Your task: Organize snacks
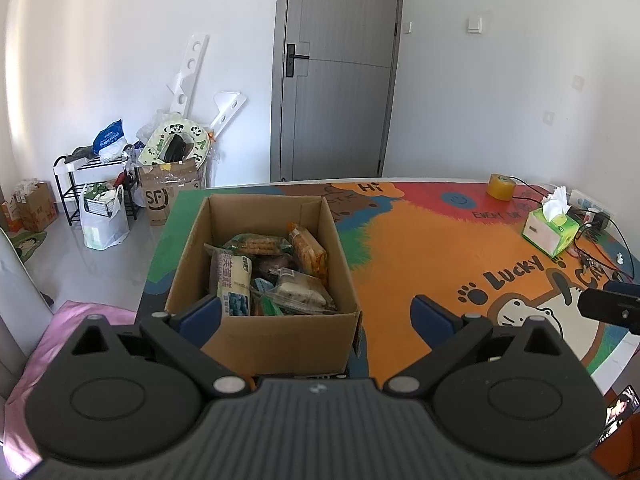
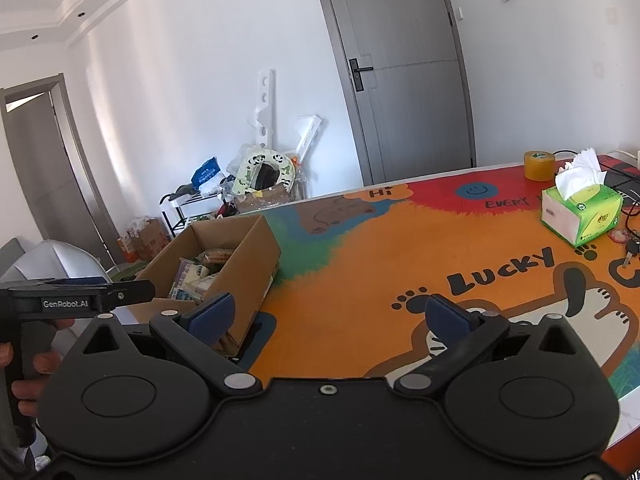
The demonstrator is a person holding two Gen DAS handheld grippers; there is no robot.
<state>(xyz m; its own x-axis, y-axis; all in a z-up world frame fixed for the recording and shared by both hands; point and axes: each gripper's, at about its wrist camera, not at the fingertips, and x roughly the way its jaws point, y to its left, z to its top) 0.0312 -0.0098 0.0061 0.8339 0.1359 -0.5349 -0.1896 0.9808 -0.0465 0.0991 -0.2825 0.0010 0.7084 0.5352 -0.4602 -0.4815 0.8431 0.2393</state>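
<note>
Left wrist view: one cardboard box [image 1: 264, 280], open-topped, standing on the bench [image 1: 400, 248] at its left near corner, flaps out of the way. Contents: a heap of packaged snacks [image 1: 272, 272], among them a white-and-blue cake packet [image 1: 234, 280] standing on end with its long axis running up toward the box's far wall, an orange cracker packet [image 1: 308, 250] leaning against the right wall, long axis tilted the same way, and a clear-wrapped sandwich piece [image 1: 302, 290] lying flat near the front.

Left hand-held gripper [image 1: 318, 314]: jaws spread wide, nothing between them, poised just in front of the box's near wall.

Right hand-held gripper [image 2: 328, 314]: jaws likewise apart and empty, over bare bench to the right of the box [image 2: 224, 260].

Other bench items: tissue box [image 2: 582, 212], roll of tape [image 2: 539, 165], both well apart from the snacks.

Progress, by judgement: every snack in sight already lies in the box and none is loose on the bench, so either gathering is finished or sorting out of the box has not begun.
</note>
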